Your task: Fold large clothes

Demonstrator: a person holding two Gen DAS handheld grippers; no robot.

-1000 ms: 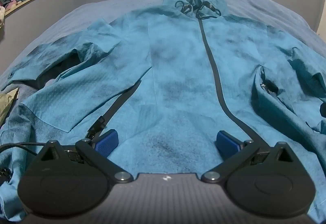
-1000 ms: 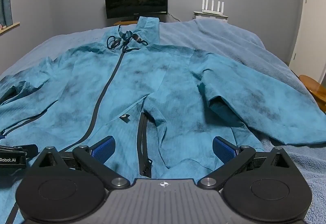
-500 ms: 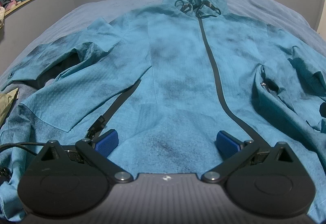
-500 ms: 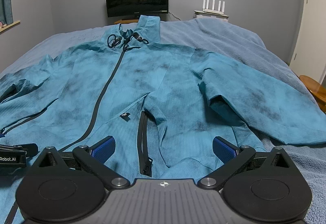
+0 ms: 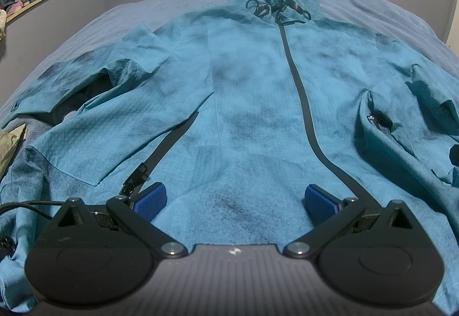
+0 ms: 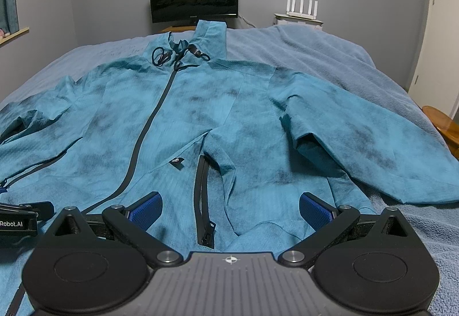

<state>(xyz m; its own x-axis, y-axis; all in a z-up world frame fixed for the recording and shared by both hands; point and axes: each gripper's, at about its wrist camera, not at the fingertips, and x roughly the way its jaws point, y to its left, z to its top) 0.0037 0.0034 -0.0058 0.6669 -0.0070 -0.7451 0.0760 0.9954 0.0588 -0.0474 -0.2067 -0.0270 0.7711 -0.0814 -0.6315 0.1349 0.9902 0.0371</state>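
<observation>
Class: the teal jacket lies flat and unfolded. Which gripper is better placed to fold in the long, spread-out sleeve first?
Probably the right gripper: open, with the long sleeve of the jacket spread just ahead on its side. The left gripper faces the hem's middle.

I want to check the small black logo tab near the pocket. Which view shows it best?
The right wrist view: the logo tab sits near centre, facing the camera, beside the pocket zipper. In the left wrist view the tab is small, at the right edge among folds.
</observation>
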